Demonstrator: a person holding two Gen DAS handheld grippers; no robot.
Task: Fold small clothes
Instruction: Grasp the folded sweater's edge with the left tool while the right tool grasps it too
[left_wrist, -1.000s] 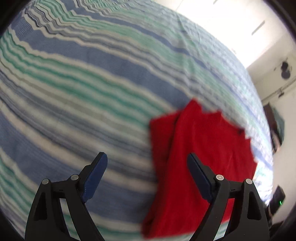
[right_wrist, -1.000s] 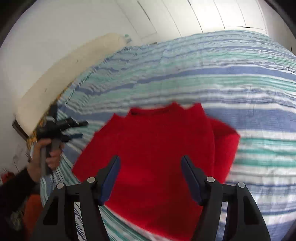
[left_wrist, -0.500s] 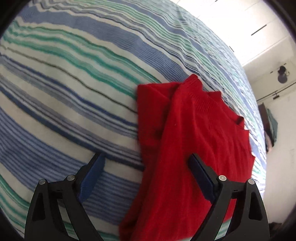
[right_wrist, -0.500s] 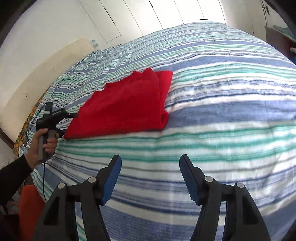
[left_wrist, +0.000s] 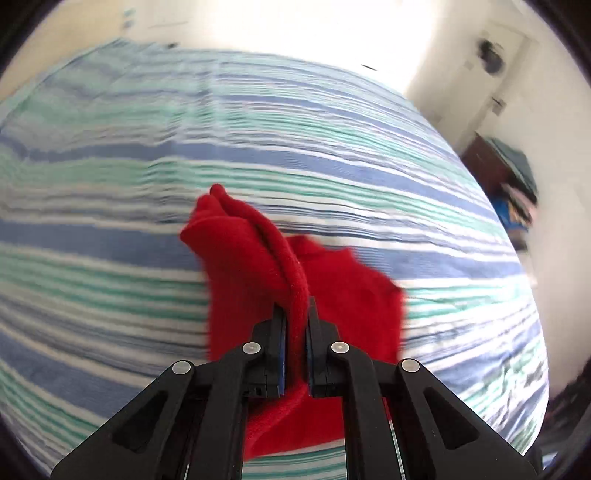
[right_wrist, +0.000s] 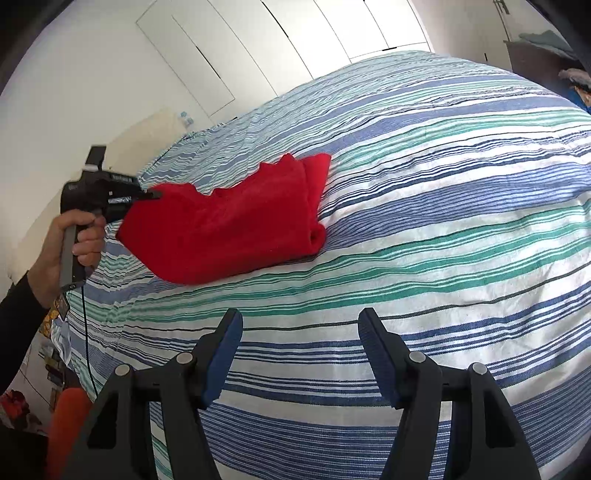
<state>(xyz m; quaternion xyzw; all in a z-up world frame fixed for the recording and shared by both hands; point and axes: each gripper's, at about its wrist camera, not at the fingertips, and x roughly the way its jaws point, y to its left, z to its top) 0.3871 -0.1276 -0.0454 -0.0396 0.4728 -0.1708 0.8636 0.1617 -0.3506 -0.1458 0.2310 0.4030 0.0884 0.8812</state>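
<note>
A red garment, folded, lies on the striped bedspread. In the right wrist view my left gripper, held by a hand, grips the garment's left end and holds that end off the bed. In the left wrist view the left gripper has its jaws closing tight on a raised ridge of the red garment, with cloth pinched between the pads. My right gripper stands open over bare bedspread, well short of the garment, with nothing between its fingers.
White wardrobe doors stand behind the bed. A cream headboard runs along the far left side. Dark furniture piled with clothes stands to the right of the bed. An orange object sits low at the left, off the bed.
The left gripper went from wide open to shut on the garment's edge and raised it. The right gripper pulled back from over the garment to bare bedspread, staying open.
</note>
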